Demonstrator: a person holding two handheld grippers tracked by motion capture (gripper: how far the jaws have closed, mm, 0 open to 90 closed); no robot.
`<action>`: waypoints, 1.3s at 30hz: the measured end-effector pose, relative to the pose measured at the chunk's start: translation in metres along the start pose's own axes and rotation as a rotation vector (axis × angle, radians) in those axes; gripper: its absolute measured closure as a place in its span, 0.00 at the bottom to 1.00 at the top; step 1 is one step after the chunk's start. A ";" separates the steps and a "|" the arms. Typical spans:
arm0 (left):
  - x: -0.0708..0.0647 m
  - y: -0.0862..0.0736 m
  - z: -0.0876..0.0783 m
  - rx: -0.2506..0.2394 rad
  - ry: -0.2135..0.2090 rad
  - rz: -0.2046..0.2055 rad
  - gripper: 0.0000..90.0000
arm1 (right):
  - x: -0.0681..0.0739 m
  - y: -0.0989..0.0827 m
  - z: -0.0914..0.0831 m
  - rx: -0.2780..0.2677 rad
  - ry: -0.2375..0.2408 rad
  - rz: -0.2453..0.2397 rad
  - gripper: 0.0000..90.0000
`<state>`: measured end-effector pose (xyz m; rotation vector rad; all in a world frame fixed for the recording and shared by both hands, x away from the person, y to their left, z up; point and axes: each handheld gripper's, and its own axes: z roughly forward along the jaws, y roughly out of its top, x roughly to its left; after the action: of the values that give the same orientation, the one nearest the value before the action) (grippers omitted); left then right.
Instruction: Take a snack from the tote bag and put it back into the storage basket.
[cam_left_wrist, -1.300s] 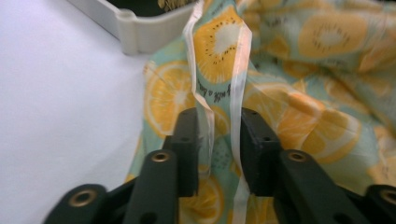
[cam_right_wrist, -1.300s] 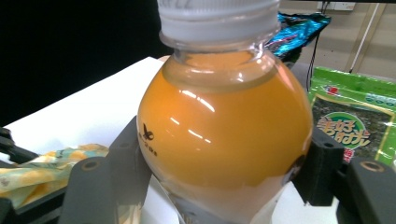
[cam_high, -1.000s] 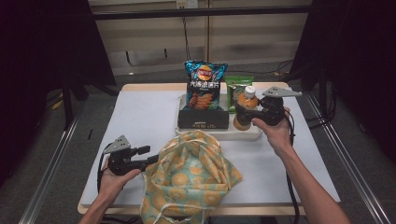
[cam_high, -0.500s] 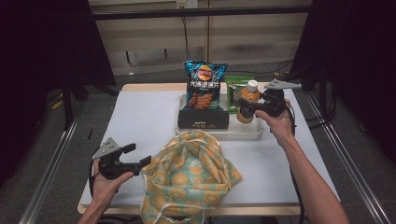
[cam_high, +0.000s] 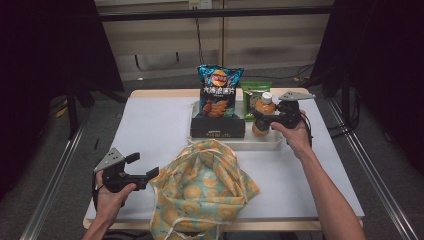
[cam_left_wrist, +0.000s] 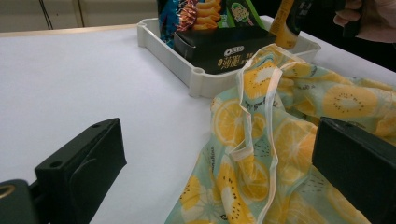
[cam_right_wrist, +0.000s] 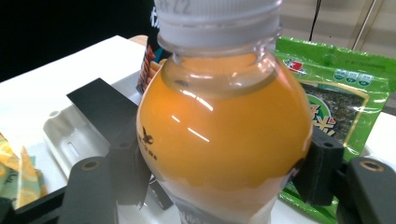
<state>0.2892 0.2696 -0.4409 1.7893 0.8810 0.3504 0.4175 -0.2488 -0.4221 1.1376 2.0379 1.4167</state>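
High view first: we note a white table (cam_high: 150, 125) carrying a shallow white tray (cam_high: 235, 145) at its far middle. In the tray stand a black biscuit box (cam_high: 218, 127), a blue crisp bag (cam_high: 218, 92) upright behind it, a green snack packet (cam_high: 252, 95) to the right, and an orange drink bottle (cam_high: 263, 112) at the tray's right end. Our right gripper (cam_high: 262, 120) has its jaws on either side of that bottle, with the hand just beside the tray's right rim. Near the table's front edge lies a crumpled fruit-print cloth bag (cam_high: 202, 195); it sits between us and the tray. Our left gripper (cam_high: 150, 176) lies level at the bag's left edge, touching or just short of the fabric; we cannot tell which.

Left gripper view: the jaws stand wide apart and have just been opening. Bag cloth and a white-edged handle strap (cam_left_wrist: 254, 126) lie between them, unclamped. Behind the bag, the tray corner (cam_left_wrist: 196, 77) and the biscuit box block the line to the bottle (cam_left_wrist: 286, 23).

Right gripper view: both black pads (cam_right_wrist: 128, 161) press against the bulging lower body of the bottle (cam_right_wrist: 224, 135), white cap on, upright. The green packet (cam_right_wrist: 345, 102) stands close behind it, the crisp bag partly hidden to the left.
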 end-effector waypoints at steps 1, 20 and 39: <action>0.000 0.000 -0.001 0.001 0.004 0.006 0.03 | -0.001 -0.001 0.001 0.004 0.004 0.000 0.36; 0.002 -0.005 0.005 0.040 0.034 0.015 0.03 | -0.011 -0.014 0.008 0.038 0.029 -0.008 0.35; -0.002 -0.004 0.006 0.043 0.017 0.032 0.04 | -0.010 -0.015 0.009 0.042 0.036 0.011 0.35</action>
<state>0.2893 0.2648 -0.4464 1.8446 0.8783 0.3696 0.4236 -0.2539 -0.4408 1.1496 2.0987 1.4151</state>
